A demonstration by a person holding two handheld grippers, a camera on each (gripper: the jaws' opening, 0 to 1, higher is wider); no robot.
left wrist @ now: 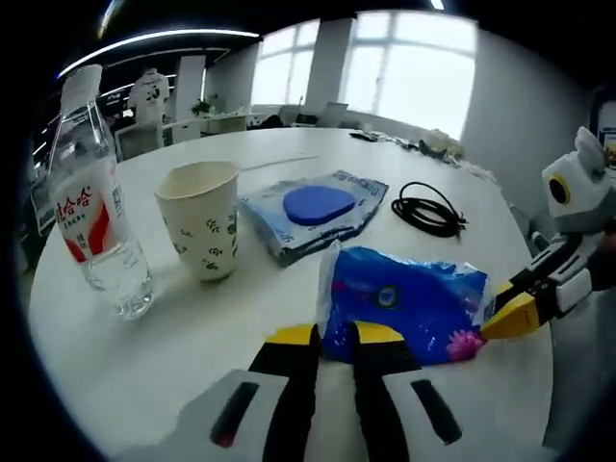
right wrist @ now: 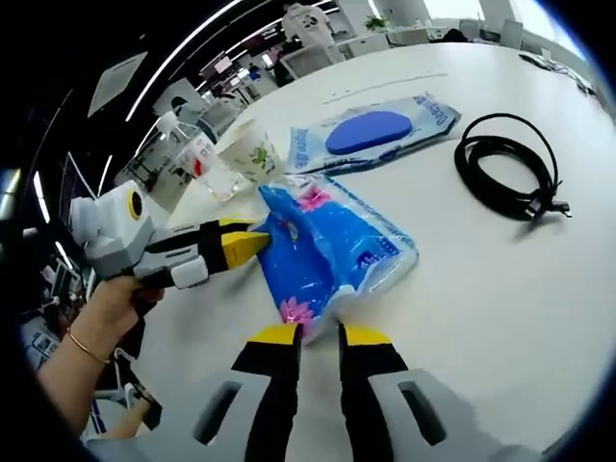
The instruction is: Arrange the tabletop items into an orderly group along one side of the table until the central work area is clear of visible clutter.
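- Blue tissue pack (left wrist: 409, 303) lies on the white table (left wrist: 192, 337), nearer me than the paper cup (left wrist: 199, 231).
- Left gripper (left wrist: 332, 337) pinches one end, jaws nearly closed.
- Right gripper (right wrist: 316, 334) nips the opposite end, its long axis spanning between us.

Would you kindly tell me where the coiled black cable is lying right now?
The coiled black cable lies on the round white table, right of the clear packet holding a blue oval pad and beyond the blue plastic tissue pack.
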